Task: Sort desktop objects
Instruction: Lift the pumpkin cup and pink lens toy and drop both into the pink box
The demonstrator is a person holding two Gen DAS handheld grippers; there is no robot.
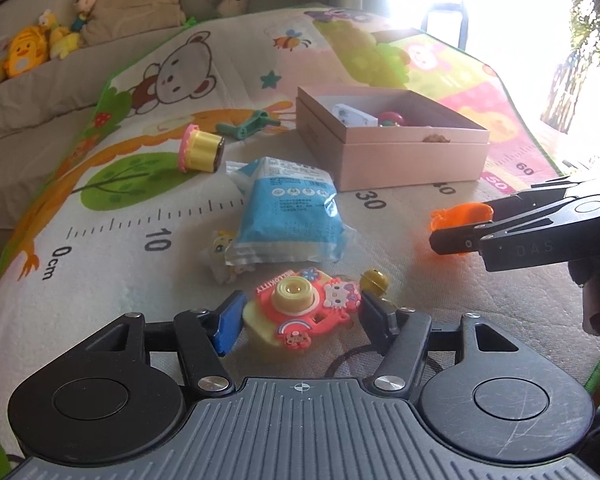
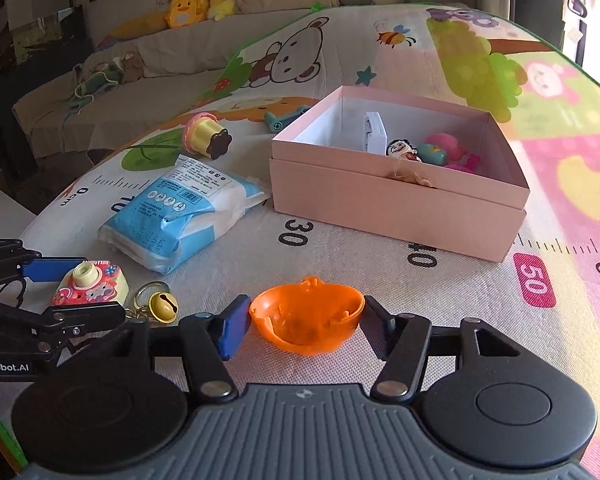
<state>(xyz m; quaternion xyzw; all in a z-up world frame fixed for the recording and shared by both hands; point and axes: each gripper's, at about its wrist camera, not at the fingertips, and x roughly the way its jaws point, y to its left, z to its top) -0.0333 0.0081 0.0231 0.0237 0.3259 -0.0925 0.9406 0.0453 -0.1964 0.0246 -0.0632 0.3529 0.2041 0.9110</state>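
Observation:
My left gripper (image 1: 300,318) is closed around a pink Hello Kitty toy camera (image 1: 302,306), both pads touching its sides; it also shows in the right wrist view (image 2: 90,286). My right gripper (image 2: 305,322) is shut on an orange plastic half-shell (image 2: 306,316), seen from the side in the left wrist view (image 1: 462,216). The open pink box (image 2: 396,208) stands ahead on the mat (image 2: 380,280) and holds a few toys and a white card.
A blue wipes packet (image 1: 292,216) lies mid-mat over a small doll (image 1: 222,246). A gold bell keyring (image 2: 162,306) lies beside the camera. A yellow-pink cup toy (image 1: 200,152) and a green scooter toy (image 1: 246,124) lie farther back. A sofa with plush toys (image 1: 24,54) is behind.

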